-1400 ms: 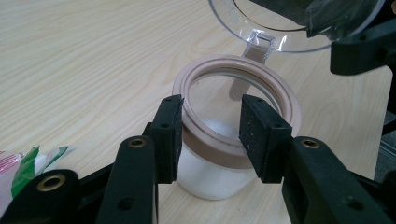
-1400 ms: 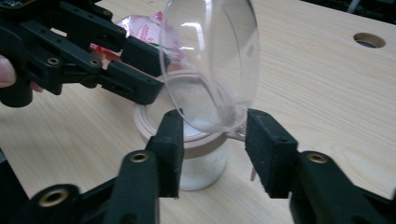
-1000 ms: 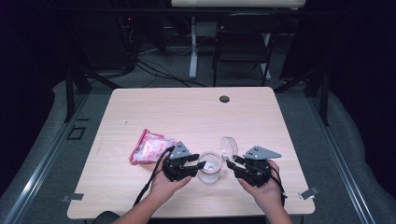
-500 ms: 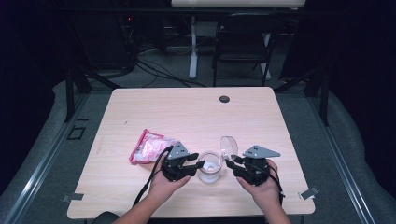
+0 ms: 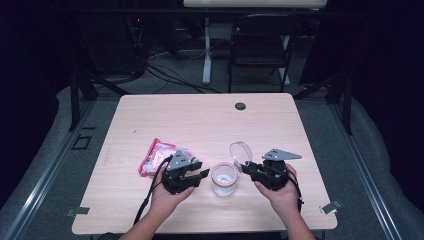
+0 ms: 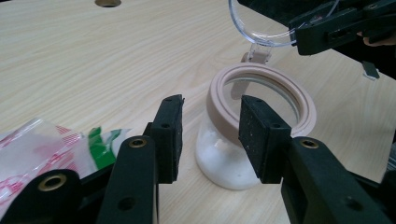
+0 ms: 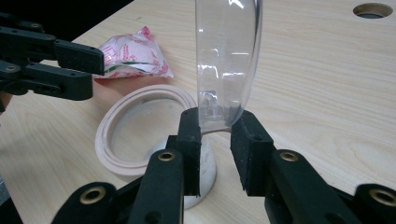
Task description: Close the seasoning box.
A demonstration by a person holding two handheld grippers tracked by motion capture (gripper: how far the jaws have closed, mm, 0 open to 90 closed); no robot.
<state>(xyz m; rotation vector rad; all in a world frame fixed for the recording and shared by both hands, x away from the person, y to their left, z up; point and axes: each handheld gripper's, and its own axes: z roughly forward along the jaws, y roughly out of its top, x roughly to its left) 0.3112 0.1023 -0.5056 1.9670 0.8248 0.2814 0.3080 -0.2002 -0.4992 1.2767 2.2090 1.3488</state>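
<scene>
We see the jar (image 5: 223,179) near the table's (image 5: 210,120) front edge, between both grippers. Right gripper (image 7: 215,135) pinches its upright clear lid (image 7: 227,60); left gripper (image 6: 211,135) gapes empty beside it.

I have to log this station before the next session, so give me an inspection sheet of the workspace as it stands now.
Surface: light wooden table, with a round grommet hole near the far edge.
Job's things: clear jar with a beige rim, open, white contents; its hinged clear lid stands upright.
Clutter: pink and white packet left of the jar.
Grippers: left gripper open beside the jar; right gripper shut on the lid.
Cables: black cable trails from the left gripper.
Surroundings: dark chair and floor cables beyond the table.
</scene>
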